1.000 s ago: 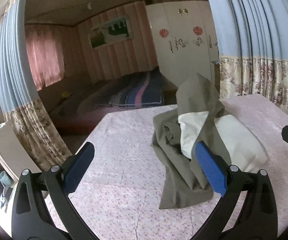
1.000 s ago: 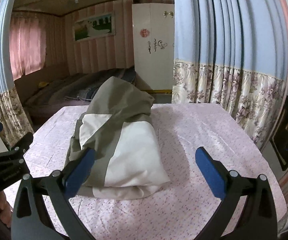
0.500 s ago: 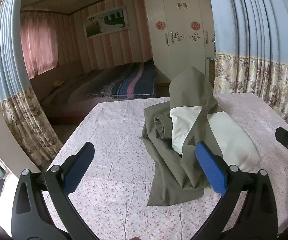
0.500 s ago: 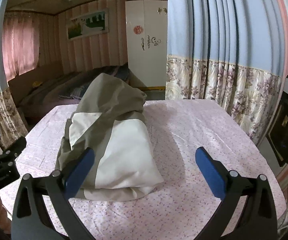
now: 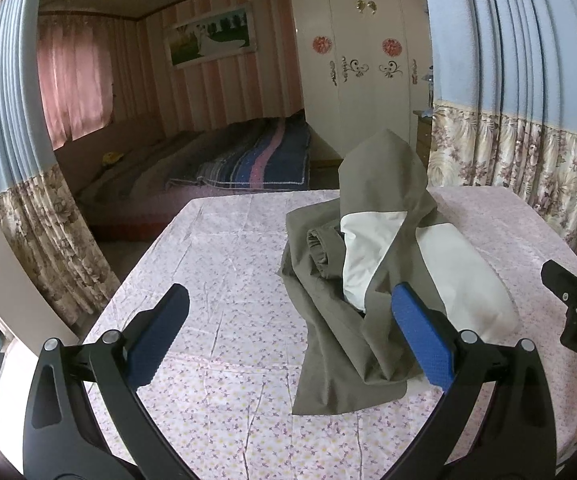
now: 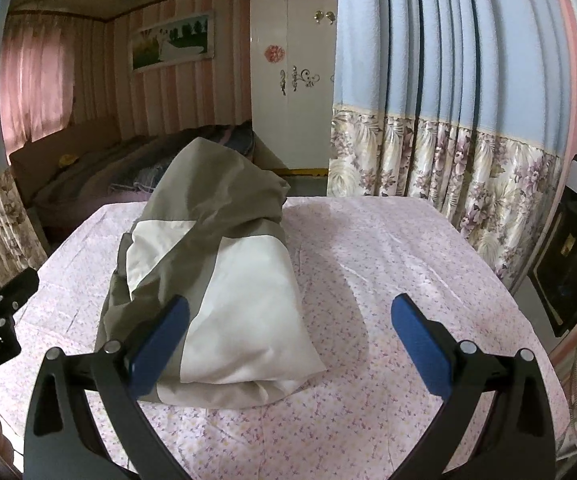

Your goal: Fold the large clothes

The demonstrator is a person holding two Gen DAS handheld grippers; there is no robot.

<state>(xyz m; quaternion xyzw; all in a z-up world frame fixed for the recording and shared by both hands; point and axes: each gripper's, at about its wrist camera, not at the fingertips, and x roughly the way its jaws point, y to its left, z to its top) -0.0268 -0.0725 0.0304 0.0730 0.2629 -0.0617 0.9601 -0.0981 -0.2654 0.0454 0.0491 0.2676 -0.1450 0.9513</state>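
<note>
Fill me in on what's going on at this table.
A person holds a two-finger gripper in each hand over a table with a floral cloth. On it lies a bunched olive and cream garment, partly folded, with one end standing up in a peak. The left gripper and the right gripper are both open and hold nothing; each hovers near the closest edge of the garment. The folding is not finished.
</note>
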